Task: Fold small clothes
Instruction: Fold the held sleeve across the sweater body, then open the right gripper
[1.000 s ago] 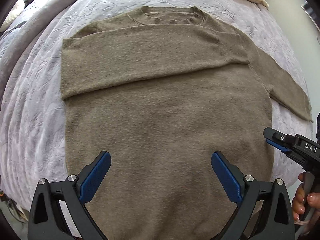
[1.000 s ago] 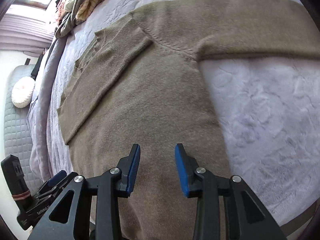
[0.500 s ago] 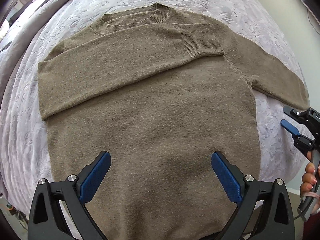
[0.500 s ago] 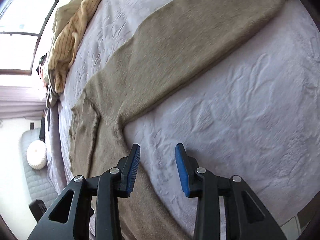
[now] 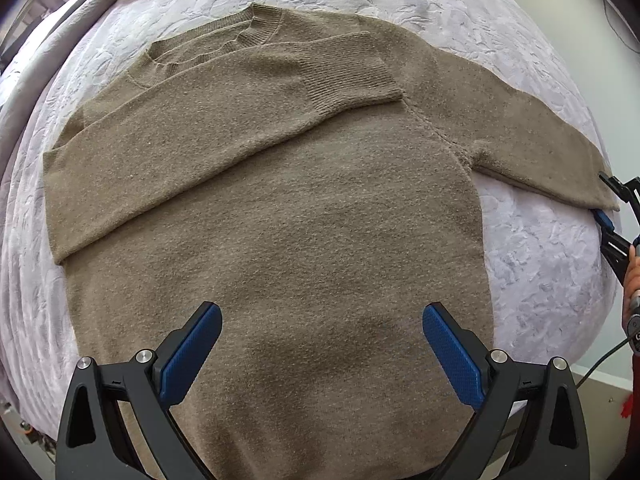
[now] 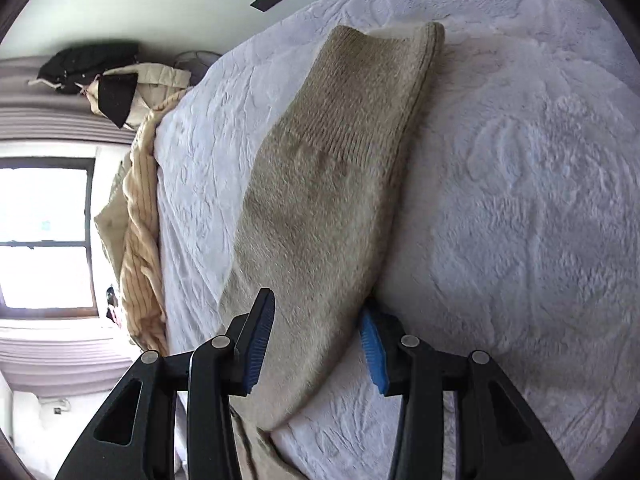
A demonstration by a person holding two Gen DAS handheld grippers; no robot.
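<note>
With the sweater (image 5: 280, 216) flat on the bed (image 5: 540, 272), your right gripper (image 6: 316, 344) straddles its outstretched sleeve (image 6: 328, 184), fingers part-open and gripping nothing, so pinch both layers; left gripper (image 5: 320, 344) hovers wide open, empty.

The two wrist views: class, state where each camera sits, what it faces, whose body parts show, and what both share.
Left wrist: above the hem, facing the sweater on the bed; open left gripper, right gripper at the edge.
Right wrist: low along the outstretched sleeve, open right gripper straddling it.
Shared: sweater, bed.
</note>
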